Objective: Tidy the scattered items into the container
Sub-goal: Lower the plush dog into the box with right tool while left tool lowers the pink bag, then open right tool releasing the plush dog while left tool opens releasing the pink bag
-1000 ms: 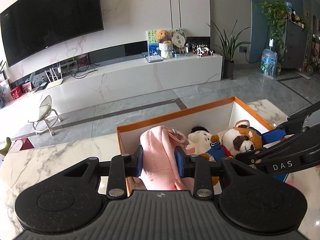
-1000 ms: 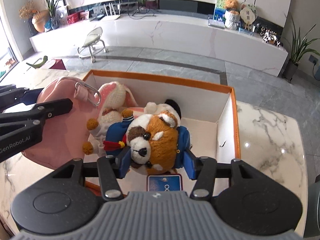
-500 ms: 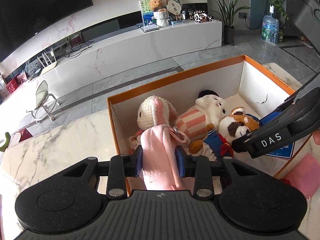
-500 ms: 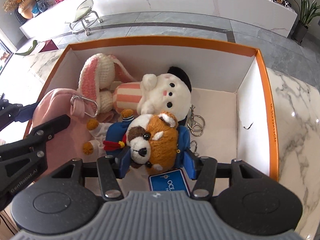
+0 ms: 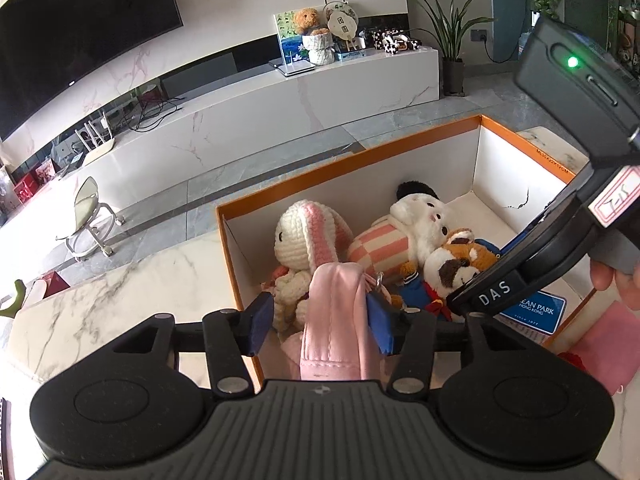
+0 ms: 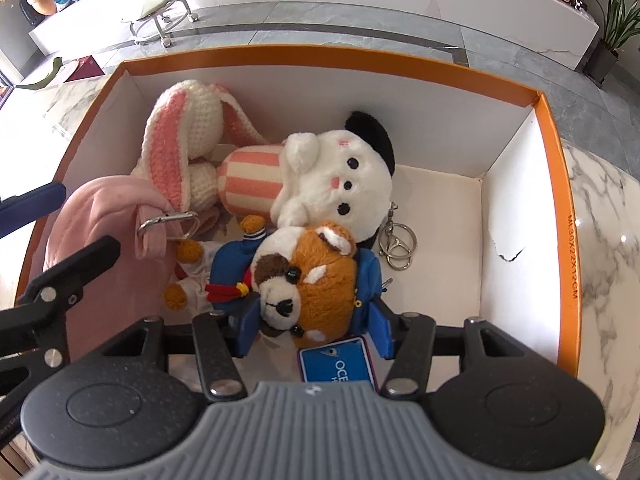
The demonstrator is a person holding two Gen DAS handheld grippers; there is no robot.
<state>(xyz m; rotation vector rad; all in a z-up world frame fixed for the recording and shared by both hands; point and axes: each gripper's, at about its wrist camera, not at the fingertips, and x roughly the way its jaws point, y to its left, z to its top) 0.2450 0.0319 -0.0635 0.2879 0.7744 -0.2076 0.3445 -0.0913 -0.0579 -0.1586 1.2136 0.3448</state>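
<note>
The orange-rimmed cardboard box (image 6: 554, 184) sat on a marble tabletop (image 5: 120, 292), its right half bare white floor, the left crowded. The left gripper (image 5: 320, 322) stood open, its blue pads apart with the soft pink fabric pouch (image 5: 336, 320) loose between them at the box's near-left edge. The right gripper (image 6: 314, 326) was spread around a fuzzy brown-and-white dog plush (image 6: 308, 280), pads just beside it. A crocheted rabbit (image 6: 188, 136) and striped white plush (image 6: 332, 184) lay behind. A blue tag (image 5: 534, 312) read "OCEAN PARK HONG KONG"; the right gripper's body read "DAS".
</note>
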